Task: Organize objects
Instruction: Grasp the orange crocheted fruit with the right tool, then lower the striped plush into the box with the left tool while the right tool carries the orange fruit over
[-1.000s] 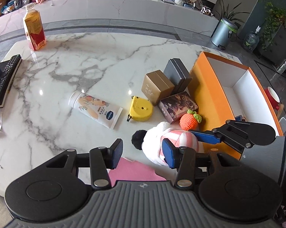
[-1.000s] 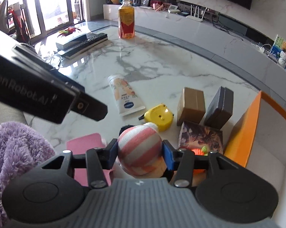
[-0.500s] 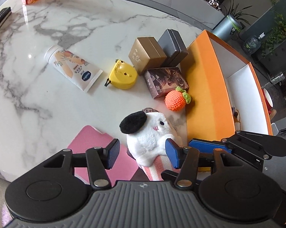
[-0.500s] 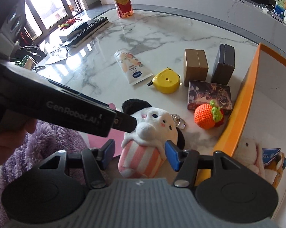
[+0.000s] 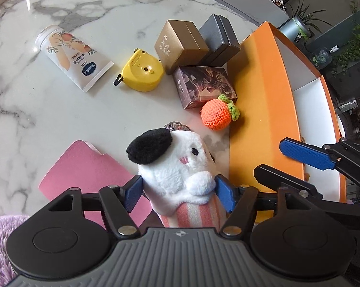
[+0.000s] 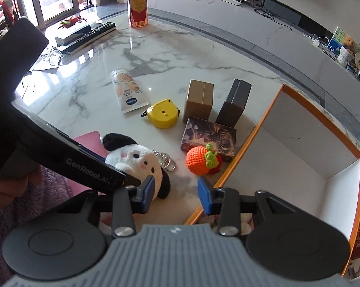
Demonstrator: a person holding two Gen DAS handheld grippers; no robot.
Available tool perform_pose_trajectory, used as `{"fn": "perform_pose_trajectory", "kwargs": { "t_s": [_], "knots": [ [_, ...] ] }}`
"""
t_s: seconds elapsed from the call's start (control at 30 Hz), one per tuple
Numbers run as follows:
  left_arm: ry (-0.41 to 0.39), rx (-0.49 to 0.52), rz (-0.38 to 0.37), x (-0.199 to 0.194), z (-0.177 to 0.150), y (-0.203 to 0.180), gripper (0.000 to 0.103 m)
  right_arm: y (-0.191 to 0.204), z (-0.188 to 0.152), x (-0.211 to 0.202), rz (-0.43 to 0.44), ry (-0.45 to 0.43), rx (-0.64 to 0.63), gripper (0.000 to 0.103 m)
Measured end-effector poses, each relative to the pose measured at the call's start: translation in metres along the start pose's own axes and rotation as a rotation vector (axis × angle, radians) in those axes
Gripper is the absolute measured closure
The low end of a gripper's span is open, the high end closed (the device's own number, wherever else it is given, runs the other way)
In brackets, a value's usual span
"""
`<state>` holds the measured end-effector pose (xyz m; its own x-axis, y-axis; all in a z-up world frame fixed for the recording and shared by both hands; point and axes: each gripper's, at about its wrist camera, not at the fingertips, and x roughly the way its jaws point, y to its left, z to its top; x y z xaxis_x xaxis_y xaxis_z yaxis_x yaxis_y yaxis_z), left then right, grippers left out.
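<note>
Left gripper (image 5: 178, 195): its two blue pads press on the sides of the plush (image 5: 177, 165), one on each side. It pinches low, near the striped part, so the soft head sticks up and does not get squashed.

Plush: a white toy with black ears, a keyring at its head. It is at the near edge of the table (image 5: 60, 110), just beside the pink pad (image 5: 84, 174). I cannot tell if its base sits on the table or is lifted a bit.

Right gripper (image 6: 176, 197): spread wide with nothing between the pads. It hangs near the box (image 6: 258, 129) wall, just beside the plush — I think it is out of the way so the left one can carry.

Box: big, orange outside and white inside, open on top. It looks like the place where things go. A few small toys peek out at its near end, partly hidden.

Other things: the orange ball (image 5: 218, 116) sits right by the box wall, touching the dark card box (image 5: 203, 86). The tape (image 5: 141, 73), tube (image 5: 72, 56), brown box (image 5: 180, 45) and grey box (image 5: 219, 39) lie further out, not yet put away.

Next, I think: lift the plush over the wall — high enough that the keyring does not catch.
</note>
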<state>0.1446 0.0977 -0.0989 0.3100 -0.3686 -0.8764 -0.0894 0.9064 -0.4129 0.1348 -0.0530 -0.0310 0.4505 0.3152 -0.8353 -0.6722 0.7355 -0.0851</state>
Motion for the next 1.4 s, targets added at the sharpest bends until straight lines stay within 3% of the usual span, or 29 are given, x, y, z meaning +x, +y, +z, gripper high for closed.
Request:
{"fn": "perform_pose_trajectory", "kwargs": {
  "t_s": [0.27, 0.4, 0.5, 0.73, 0.83, 1.03, 1.4],
  "knots": [
    [-0.006, -0.015, -0.038, 0.011, 0.008, 0.003, 0.027, -0.003, 0.005, 0.011, 0.012, 0.002, -0.111, 0.064],
    [-0.005, -0.018, -0.053, 0.014, 0.014, 0.004, 0.027, -0.006, 0.014, 0.02, 0.042, 0.011, -0.221, 0.064],
    [-0.022, -0.007, -0.058, 0.012, 0.018, 0.003, 0.033, -0.008, 0.023, 0.029, 0.05, 0.041, -0.314, 0.064],
    [-0.11, 0.123, 0.059, -0.011, 0.028, 0.006, 0.036, -0.001, 0.04, 0.065, 0.019, 0.161, -0.473, 0.064],
    [-0.12, 0.147, 0.093, -0.016, 0.032, 0.011, 0.036, 0.0, 0.049, 0.083, 0.009, 0.223, -0.482, 0.064],
    [-0.141, 0.133, 0.078, -0.02, 0.038, 0.02, 0.036, -0.002, 0.059, 0.113, 0.007, 0.321, -0.427, 0.06],
    [-0.181, 0.147, 0.074, -0.037, 0.036, 0.013, 0.036, 0.003, 0.057, 0.125, -0.028, 0.34, -0.409, 0.056]
  ]
}}
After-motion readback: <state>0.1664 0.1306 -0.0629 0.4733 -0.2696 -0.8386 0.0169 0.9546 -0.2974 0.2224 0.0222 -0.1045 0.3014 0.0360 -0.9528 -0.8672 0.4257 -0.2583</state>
